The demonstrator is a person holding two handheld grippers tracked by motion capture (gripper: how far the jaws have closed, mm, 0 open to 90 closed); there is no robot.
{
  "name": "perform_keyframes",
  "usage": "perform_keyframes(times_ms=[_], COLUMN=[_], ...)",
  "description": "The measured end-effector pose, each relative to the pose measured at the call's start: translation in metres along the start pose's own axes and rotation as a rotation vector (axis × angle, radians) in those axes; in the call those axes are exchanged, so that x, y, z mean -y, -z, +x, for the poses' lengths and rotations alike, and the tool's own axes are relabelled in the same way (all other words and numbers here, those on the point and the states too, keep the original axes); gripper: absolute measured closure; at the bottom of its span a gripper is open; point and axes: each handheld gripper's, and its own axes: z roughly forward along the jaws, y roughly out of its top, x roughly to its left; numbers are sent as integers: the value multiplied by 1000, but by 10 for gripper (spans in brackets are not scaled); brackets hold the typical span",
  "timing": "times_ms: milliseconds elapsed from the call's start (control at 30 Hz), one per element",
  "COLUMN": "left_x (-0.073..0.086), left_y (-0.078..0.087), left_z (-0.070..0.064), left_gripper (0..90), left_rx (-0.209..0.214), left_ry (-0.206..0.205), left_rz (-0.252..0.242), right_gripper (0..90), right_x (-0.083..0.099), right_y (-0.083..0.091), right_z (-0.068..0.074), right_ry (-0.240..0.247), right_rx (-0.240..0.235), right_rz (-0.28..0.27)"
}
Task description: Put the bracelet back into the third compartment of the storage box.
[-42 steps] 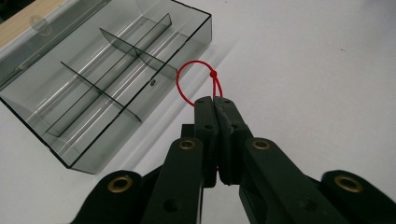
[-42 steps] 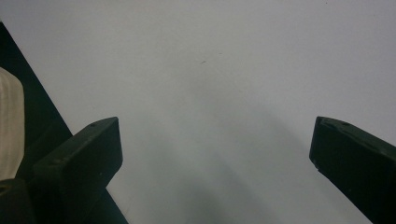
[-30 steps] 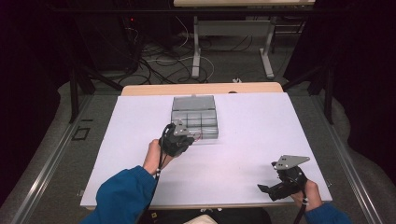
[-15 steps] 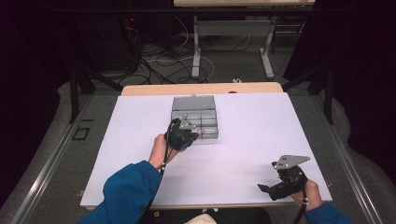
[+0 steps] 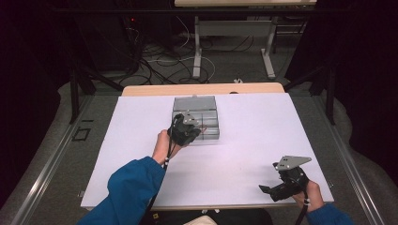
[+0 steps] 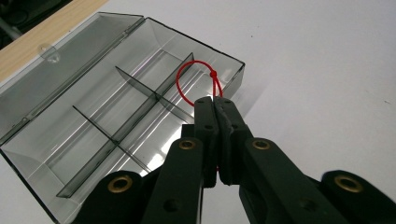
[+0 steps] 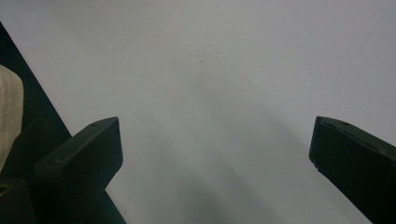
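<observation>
Left gripper view: the left gripper (image 6: 215, 100) has its jaws pressed together on the tail of a red cord loop (image 6: 194, 80), which has a small red bead where the loop closes. The loop hangs over the corner compartment of an open, smoky-grey divider box (image 6: 93, 135), at about 11 o'clock from the jaw tips; whether it touches the box floor cannot be told. The box lid lies folded back flat toward 10 o'clock.

In the high view the left gripper (image 5: 187, 131) sits over the box's near edge at the middle of the white tabletop (image 5: 253, 136). The right gripper (image 5: 277, 190) rests well apart at 5 o'clock, near the front edge, its jaws spread wide and holding nothing above bare tabletop.
</observation>
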Motion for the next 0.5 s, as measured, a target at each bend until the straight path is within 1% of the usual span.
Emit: perform_keyframes(times_ms=[33,67,100,133,167,233,267,300,333,367,400,433,500], left_x=[-1,-2,-3,-4,-5,-7,-8,-9,-9,-10,-11,-12,-13], left_y=[-1,-1,-1,-3,-3,-5,-4,-6,-7,-7,-8,-9,-10], left_z=[0,1,2,2,3,4,5,4,5,6,6,7,9], left_gripper=[890,889,889,889,890,889,889,889,889,890,889,889,889], left_rx=[0,-2,5,-5,1,-8,0,-7,-8,-10,-9,-14,-15], left_ry=[6,2,0,2,0,0,-4,4,-3,-1,8,-1,2], left_rz=[-5,2,7,-2,3,-7,7,-4,0,1,-6,-2,-6], right_gripper=[21,21,21,21,21,21,21,21,20,20,20,20,21], right_x=[0,0,0,0,0,0,0,0,0,0,0,0,0], right_y=[0,1,1,0,0,0,0,1,0,1,1,1,0], right_z=[0,1,1,1,1,2,1,1,2,1,2,2,2], right_ry=[-2,-12,-11,-4,-4,-15,-4,3,-17,-12,-12,-14,-13], right_rx=[4,-7,-6,-5,2,-2,-3,1,-3,-5,-4,-1,-7], right_rz=[-2,11,13,12,1,11,9,8,7,12,1,3,10])
